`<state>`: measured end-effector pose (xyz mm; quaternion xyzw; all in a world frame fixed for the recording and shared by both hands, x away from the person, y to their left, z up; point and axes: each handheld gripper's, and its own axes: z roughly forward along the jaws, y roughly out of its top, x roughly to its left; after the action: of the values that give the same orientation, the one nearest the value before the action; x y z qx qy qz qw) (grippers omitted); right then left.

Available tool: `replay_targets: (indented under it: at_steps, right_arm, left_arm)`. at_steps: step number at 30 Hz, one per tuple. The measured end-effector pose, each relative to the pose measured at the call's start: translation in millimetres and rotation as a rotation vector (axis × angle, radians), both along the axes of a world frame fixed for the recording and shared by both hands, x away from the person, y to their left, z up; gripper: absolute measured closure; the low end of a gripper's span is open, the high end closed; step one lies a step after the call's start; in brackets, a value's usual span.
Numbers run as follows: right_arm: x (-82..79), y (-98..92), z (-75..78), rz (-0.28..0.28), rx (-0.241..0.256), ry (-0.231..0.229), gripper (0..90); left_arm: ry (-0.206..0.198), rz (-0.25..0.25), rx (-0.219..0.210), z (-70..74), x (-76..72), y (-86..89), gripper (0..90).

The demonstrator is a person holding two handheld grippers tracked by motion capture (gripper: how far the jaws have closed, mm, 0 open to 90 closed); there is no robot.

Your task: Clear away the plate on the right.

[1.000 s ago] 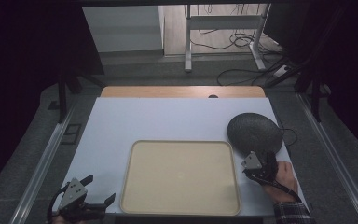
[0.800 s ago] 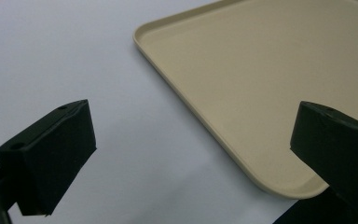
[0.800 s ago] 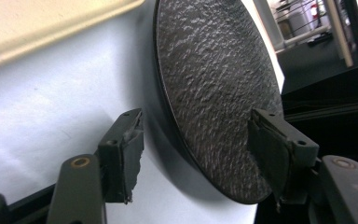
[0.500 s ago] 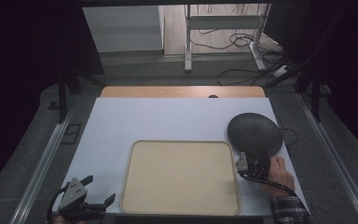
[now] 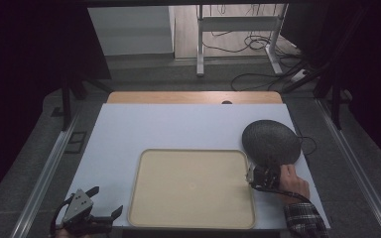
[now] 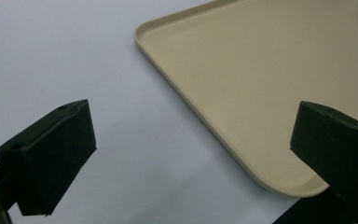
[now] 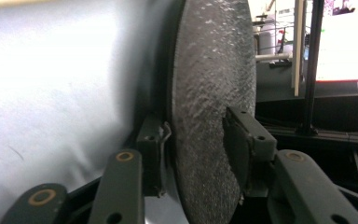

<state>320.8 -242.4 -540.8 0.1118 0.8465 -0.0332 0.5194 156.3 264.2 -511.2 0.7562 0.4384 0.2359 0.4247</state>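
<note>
Item: dark round plate point(image 5: 271, 143), lying on the white table point(image 5: 178, 126) just right of the beige tray point(image 5: 192, 188). Right gripper point(image 5: 261, 177) is clamping its near rim between 2 jaws. Left gripper point(image 5: 87, 218) is resting wide open, holding nothing. Risk: the thin edge grip is likely letting the plate tilt or slip during lifting.

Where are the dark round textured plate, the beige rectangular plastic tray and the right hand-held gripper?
Dark round textured plate point(image 5: 271, 142), high view, centre of its top face.
Beige rectangular plastic tray point(image 5: 146, 159), high view, far left rim corner.
Right hand-held gripper point(image 7: 193, 144), right gripper view, midway between fingertips.
</note>
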Motion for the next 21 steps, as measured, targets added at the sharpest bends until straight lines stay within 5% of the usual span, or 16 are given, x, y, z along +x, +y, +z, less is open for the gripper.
replay_targets:
  at_steps: [10,18,21]
  right_arm:
    - [2.0,2.9,-12.9,0.038,-0.116,-0.004,82.0]
    - [-0.4,3.9,-15.1,0.042,-0.144,-0.060,85.6]
    - [-0.9,3.8,-9.6,0.022,-0.112,-0.061,86.0]
  left_arm:
    - [-0.001,-0.001,0.007,0.3,-0.2,-0.2,0.0]
    - [-0.003,-0.001,0.011,0.8,-0.7,0.1,0.0]
    - [-0.003,0.000,0.012,0.8,-0.6,0.4,0.0]
